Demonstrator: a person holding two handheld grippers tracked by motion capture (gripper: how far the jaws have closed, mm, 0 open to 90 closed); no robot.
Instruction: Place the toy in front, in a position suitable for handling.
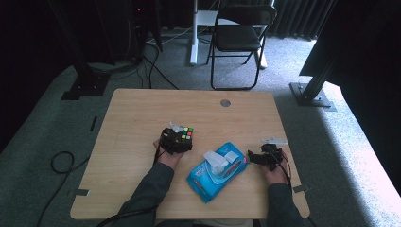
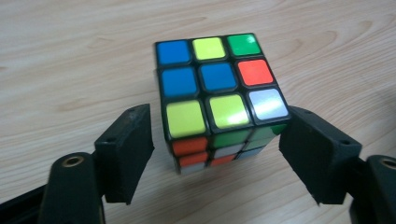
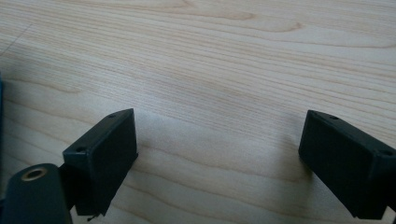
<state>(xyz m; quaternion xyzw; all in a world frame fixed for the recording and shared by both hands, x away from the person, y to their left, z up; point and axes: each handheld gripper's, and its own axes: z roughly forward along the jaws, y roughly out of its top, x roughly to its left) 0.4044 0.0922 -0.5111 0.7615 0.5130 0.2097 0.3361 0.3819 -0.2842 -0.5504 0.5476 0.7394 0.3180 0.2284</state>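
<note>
A scrambled Rubik's cube rests on the wooden table near its middle. My left gripper is open and straddles the cube's near end. A narrow gap shows at its left jaw, and its right jaw is at the cube's corner. A blue pack of wet wipes lies to the right of the cube, with its white flip lid raised. Just right of the pack, my right gripper stands open over bare wood, with nothing between its jaws.
A black folding chair stands beyond the table's far edge. Black frame posts flank the table on the carpet, and cables trail on the floor at the left. A round grommet sits near the far edge.
</note>
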